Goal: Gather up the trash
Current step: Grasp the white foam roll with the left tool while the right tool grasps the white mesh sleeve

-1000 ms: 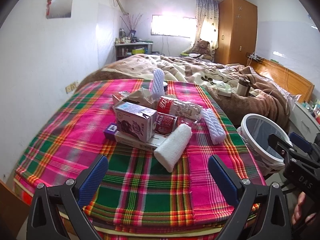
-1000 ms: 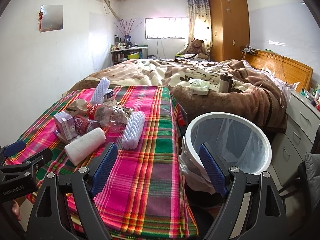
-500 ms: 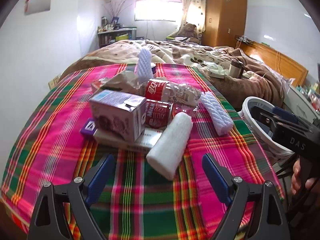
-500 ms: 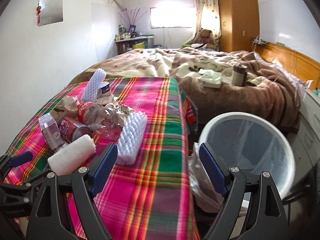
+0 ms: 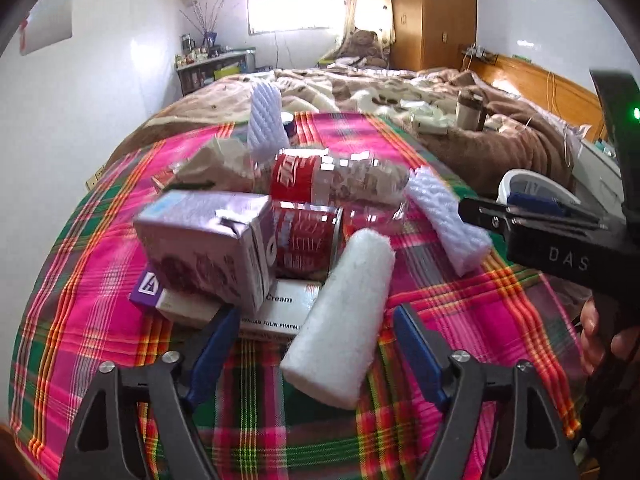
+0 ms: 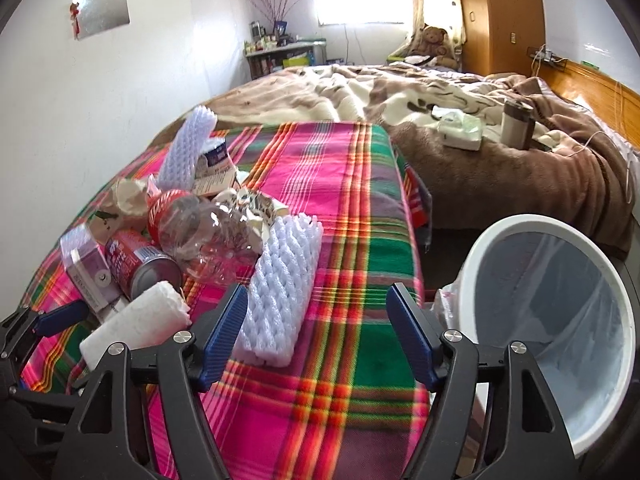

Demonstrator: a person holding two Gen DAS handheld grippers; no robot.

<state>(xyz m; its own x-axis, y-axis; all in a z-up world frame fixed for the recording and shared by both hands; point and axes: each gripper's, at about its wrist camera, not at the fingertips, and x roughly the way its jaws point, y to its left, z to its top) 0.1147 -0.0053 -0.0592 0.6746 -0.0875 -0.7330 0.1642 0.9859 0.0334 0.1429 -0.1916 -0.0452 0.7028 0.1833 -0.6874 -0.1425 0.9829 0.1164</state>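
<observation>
We see the white foam roll (image 5: pixel 340 320) lying on the plaid bench (image 5: pixel 88 280) between our spread left hand-held gripper (image 5: pixel 316 344); our right hand-held gripper (image 6: pixel 316 332), also released, hovers beside the foam net sleeve (image 6: pixel 280 292), with the bin (image 6: pixel 548 320) nearby.

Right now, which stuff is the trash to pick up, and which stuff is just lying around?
For the job: white foam roll, foam net sleeve, purple carton, red can, crushed bottle, white bin.

Just lying about: tumbler, tissue pack, teddy bear on the bed.
</observation>
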